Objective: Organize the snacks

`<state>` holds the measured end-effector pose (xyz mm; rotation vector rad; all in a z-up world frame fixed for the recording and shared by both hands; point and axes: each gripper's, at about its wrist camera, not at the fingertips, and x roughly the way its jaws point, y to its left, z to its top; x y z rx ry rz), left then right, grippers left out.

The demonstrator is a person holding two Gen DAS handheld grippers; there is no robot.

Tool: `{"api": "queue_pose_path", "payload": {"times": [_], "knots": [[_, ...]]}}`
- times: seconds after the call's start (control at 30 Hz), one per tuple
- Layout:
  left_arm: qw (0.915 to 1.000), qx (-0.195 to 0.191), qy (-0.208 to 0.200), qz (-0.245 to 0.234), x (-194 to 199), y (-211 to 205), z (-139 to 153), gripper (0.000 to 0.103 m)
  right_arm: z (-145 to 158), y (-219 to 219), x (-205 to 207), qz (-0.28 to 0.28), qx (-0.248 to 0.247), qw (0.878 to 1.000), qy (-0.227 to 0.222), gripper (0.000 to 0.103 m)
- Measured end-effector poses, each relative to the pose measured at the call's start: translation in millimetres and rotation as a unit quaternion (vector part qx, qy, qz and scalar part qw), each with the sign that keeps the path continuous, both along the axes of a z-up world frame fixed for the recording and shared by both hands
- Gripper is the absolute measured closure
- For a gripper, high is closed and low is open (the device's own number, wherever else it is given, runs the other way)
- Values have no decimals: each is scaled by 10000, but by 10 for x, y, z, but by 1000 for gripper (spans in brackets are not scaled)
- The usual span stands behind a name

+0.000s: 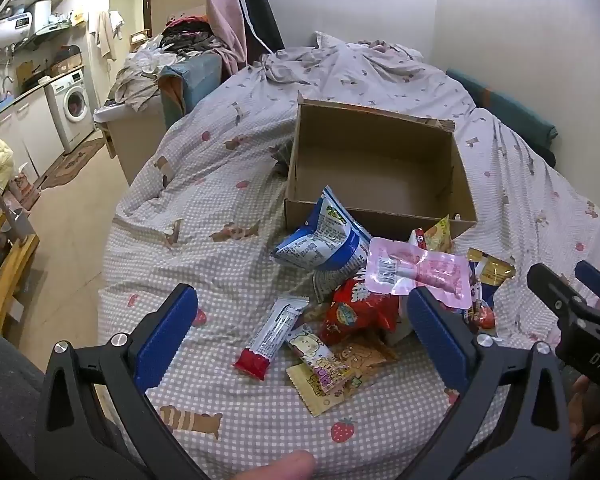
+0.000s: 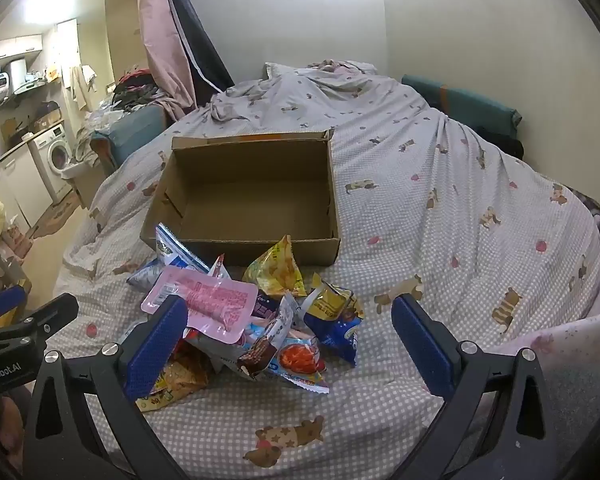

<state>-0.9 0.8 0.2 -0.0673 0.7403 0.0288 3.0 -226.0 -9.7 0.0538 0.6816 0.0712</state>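
An open, empty cardboard box sits on the bed. A pile of snack packets lies just in front of it: a pink packet, a blue-white bag, a red bag, a white-red bar, a yellow bag and a blue-gold bag. My left gripper is open and empty, hovering over the near left of the pile. My right gripper is open and empty over the near side of the pile; it also shows in the left wrist view.
The bed has a checked cover with animal prints, crumpled at the far end. A wall runs along the right side. To the left lie a floor aisle, a washing machine, a heap of clothes and a wooden chair.
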Motion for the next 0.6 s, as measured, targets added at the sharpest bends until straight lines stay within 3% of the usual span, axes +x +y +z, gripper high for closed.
{"api": "queue_pose_path", "payload": {"times": [0.6], "knots": [[9999, 17, 88, 46, 13, 35, -10, 0, -4, 12, 3, 3, -27, 10000, -8, 0]]}}
